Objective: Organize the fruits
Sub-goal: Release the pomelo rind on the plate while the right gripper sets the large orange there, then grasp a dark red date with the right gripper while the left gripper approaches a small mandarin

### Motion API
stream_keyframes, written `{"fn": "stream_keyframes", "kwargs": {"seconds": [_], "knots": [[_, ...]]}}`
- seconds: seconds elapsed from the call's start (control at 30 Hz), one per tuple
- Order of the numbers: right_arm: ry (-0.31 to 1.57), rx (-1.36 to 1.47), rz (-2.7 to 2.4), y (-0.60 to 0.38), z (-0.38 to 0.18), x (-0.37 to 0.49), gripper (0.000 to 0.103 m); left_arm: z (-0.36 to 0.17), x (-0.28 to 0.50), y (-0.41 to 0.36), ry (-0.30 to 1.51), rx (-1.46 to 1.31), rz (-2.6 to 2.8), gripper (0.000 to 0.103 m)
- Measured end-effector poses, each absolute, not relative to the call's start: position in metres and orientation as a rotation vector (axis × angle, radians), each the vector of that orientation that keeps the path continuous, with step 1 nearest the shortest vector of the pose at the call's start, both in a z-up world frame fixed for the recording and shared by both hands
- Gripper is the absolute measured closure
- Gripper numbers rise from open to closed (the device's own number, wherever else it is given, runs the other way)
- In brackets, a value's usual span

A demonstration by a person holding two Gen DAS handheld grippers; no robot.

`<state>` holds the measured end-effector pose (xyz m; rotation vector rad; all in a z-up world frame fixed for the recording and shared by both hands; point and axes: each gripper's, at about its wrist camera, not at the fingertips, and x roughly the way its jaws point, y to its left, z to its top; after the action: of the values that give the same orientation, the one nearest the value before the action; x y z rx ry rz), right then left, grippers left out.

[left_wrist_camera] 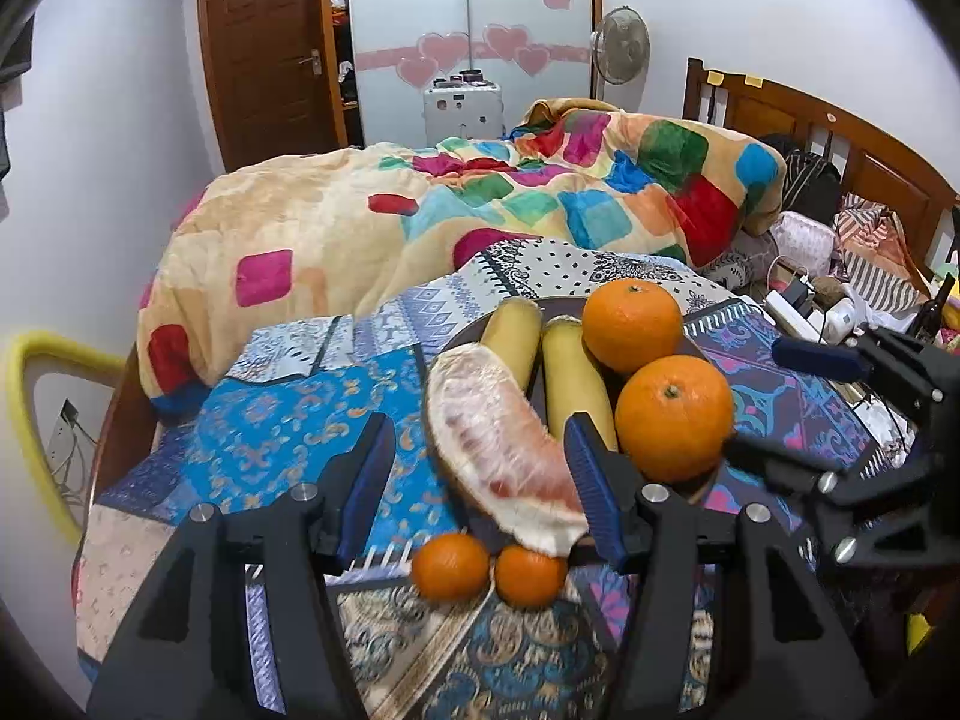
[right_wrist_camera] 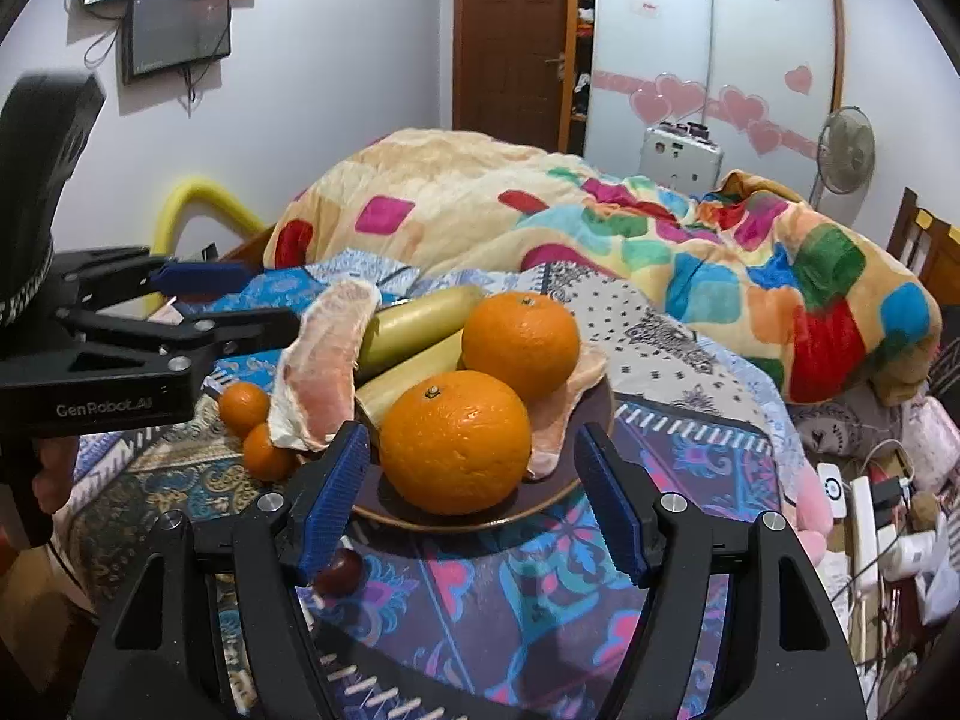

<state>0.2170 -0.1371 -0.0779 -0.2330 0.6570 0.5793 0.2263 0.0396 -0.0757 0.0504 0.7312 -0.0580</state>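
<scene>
Orange fruit fills your plate (right_wrist_camera: 474,519): two oranges (right_wrist_camera: 456,441), two bananas (right_wrist_camera: 420,315) and a pomelo wedge (left_wrist_camera: 498,450) on the patterned cloth (left_wrist_camera: 288,420). Your left gripper (left_wrist_camera: 480,480) stands spread wide, the wedge's near end between its fingers and two mandarins (left_wrist_camera: 450,565) on the cloth just below. Your right gripper (right_wrist_camera: 474,492) is spread too, the nearer orange lying between its fingers without touching. A dark round fruit (right_wrist_camera: 339,570) sits by its left finger.

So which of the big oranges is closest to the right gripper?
The front big orange, sitting on the plate right before the open right gripper. The other big orange sits farther back, beside the bananas.
</scene>
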Motion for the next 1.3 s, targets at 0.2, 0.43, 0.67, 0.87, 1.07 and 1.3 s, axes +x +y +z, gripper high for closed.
{"fn": "stream_keyframes", "kwargs": {"seconds": [0.2, 0.43, 0.67, 0.87, 1.07, 1.3], "knots": [[0.641, -0.225, 0.568, -0.142, -0.068, 0.197, 0.035, -0.069, 0.198, 0.047, 0.730, 0.063, -0.050, 0.044], [0.666, -0.213, 0.576, -0.142, -0.077, 0.181, 0.035, -0.079, 0.173, 0.059, 0.753, 0.059, -0.048, 0.044], [0.734, -0.208, 0.588, -0.138, -0.102, 0.179, 0.035, -0.106, 0.168, 0.070, 0.808, 0.045, -0.050, 0.044], [0.791, -0.244, 0.608, -0.126, -0.121, 0.181, 0.048, -0.128, 0.166, 0.076, 0.845, 0.043, -0.068, 0.044], [0.822, -0.265, 0.638, -0.115, -0.131, 0.186, 0.059, -0.139, 0.170, 0.077, 0.856, 0.042, -0.076, 0.045], [0.815, -0.263, 0.673, -0.108, -0.132, 0.190, 0.080, -0.140, 0.183, 0.075, 0.853, 0.040, -0.089, 0.045]]}}
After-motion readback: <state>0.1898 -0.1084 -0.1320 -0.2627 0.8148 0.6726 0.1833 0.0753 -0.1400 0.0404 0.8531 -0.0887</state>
